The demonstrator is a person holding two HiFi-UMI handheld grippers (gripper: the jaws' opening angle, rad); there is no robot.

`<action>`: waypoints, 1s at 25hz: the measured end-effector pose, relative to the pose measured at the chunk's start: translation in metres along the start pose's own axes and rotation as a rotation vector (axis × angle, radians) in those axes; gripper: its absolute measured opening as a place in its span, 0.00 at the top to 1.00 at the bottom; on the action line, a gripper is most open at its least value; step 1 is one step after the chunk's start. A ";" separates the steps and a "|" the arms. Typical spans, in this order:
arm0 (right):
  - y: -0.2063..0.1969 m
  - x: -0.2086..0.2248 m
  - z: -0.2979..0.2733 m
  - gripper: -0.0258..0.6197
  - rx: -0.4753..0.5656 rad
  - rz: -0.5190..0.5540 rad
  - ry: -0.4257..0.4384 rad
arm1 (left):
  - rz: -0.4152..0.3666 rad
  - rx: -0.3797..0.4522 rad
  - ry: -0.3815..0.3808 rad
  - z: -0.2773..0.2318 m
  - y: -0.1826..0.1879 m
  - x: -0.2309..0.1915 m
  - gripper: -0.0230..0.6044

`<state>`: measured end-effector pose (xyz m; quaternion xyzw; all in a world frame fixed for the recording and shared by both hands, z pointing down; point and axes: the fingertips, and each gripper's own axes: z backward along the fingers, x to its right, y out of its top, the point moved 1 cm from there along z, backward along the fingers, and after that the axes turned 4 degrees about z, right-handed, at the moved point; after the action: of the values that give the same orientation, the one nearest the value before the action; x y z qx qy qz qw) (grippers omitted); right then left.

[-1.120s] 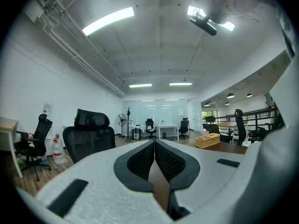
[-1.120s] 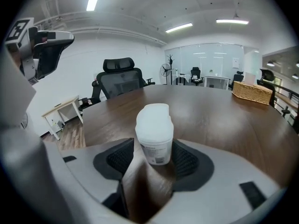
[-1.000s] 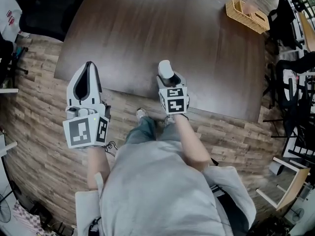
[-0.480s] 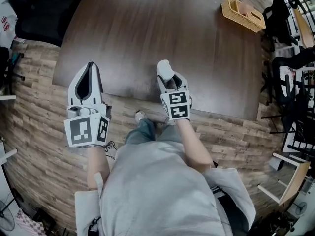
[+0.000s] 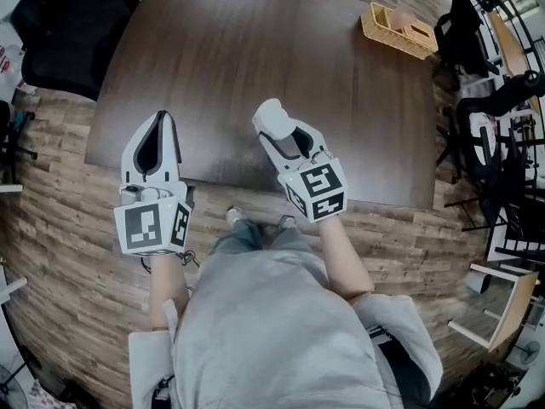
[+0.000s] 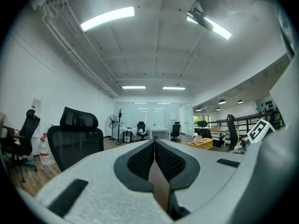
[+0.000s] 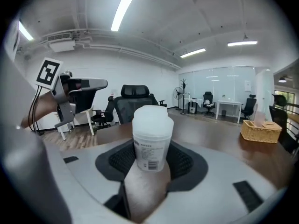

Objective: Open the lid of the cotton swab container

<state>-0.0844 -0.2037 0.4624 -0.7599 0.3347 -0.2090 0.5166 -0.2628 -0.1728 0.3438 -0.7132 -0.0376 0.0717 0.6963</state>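
Gripping the cotton swab container (image 7: 152, 141) low on its body over the counter (image 5: 255, 49), the right gripper (image 5: 281, 135) fingers leave the lid (image 7: 153, 115) free. It is probably light, slick, squeezable plastic. The left gripper (image 5: 157, 139) fingers are clenched and empty.

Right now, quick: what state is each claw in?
Left claw: closed, nothing between its jaws.
Right claw: closed on the white cylindrical plastic cotton swab container, lid on.
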 end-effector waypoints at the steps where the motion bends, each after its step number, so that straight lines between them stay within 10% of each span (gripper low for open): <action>1: 0.008 0.001 0.004 0.65 0.013 0.011 0.005 | -0.001 0.005 0.000 -0.001 0.002 0.002 0.95; 9: 0.045 0.004 0.033 0.65 0.067 0.050 0.067 | 0.004 0.052 -0.088 -0.009 0.017 0.025 0.95; 17: 0.067 0.006 0.062 0.65 0.091 0.101 0.146 | -0.066 0.122 -0.465 -0.017 0.046 0.085 0.92; 25: 0.083 0.002 0.088 0.65 0.094 0.191 0.224 | -0.190 0.080 -0.868 -0.018 0.061 0.162 0.65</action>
<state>-0.0489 -0.1681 0.3522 -0.6715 0.4508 -0.2578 0.5287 -0.1028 -0.1670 0.2756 -0.5828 -0.3889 0.3017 0.6467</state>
